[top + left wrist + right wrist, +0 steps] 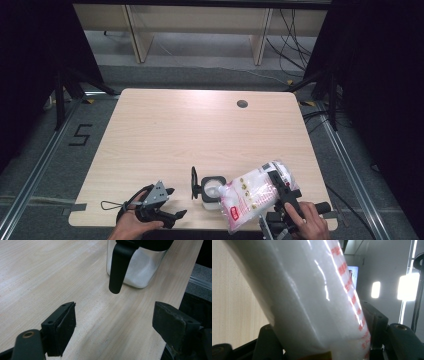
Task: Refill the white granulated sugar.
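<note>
Two grippers were at work over one pale wooden table (165, 130), each held in one of the person's hands near the near edge. The left gripper (167, 204) sat low at the near left, its jaws spread wide with nothing between them; in the left gripper view (113, 327) only bare wood lay in the gap, and the container stood just beyond. One container (212, 188) stood near the middle of the near edge (a clear, square-sided jar (136, 267) with a black rim, white contents inside), and one black hinged lid or handle piece (194, 182) stood up at its left side, seen hanging down in front of the jar (119, 265) in the left gripper view. The right gripper (280, 186), at the near right, pinched one plastic bag (250, 196) of white granules with red print; the bag was tilted, its far end toward the right and its lower end lying over or just beside the jar's right side, though I could not tell whether it touched. In the right gripper view the bag (312, 302) was clamped between the two black jaws. One round dark hole (242, 104) marked the table's far right.
</note>
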{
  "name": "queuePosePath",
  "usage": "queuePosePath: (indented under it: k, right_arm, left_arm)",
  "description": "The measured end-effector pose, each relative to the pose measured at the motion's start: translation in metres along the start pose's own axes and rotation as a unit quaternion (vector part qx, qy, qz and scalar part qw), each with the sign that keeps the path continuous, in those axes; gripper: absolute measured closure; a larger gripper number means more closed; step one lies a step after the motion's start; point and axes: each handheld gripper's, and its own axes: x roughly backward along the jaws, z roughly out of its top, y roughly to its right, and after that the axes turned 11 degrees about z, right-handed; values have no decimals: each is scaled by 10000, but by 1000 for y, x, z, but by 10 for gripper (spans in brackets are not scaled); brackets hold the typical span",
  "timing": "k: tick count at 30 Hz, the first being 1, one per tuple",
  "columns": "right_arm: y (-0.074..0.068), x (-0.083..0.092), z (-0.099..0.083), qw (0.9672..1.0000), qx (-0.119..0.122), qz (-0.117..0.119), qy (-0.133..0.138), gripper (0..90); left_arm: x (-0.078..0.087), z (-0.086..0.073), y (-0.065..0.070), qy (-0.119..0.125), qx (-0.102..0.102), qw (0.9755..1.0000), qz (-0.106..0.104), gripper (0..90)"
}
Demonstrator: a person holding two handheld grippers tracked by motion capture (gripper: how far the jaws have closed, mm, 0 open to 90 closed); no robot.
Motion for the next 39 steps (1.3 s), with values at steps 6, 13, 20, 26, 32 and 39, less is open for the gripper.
queuePosePath:
  k: [6,13,20,26,32,39]
  right_arm:
    - [0,-1,1,9999,100,33,51,416]
    - [-2,-3,1,9999,16,-2,135,416]
    - [-6,-1,1,9994,-326,87,-1,416]
    - [-3,-1,1,9999,-152,59,55,416]
    - [0,-2,1,9999,45,27,100,416]
    - [-3,-1,1,9998,-169,66,49,416]
  left_arm:
    - [0,0,-1,10,-53,10000,-2,186]
    - [0,0,-1,12,-53,10000,0,186]
    - [0,0,-1,64,-37,10000,-11,186]
    - [0,0,-1,33,-43,10000,-9,186]
    - [0,0,1,-10,94,10000,15,186]
    - [0,0,0,-22,81,10000,10,186]
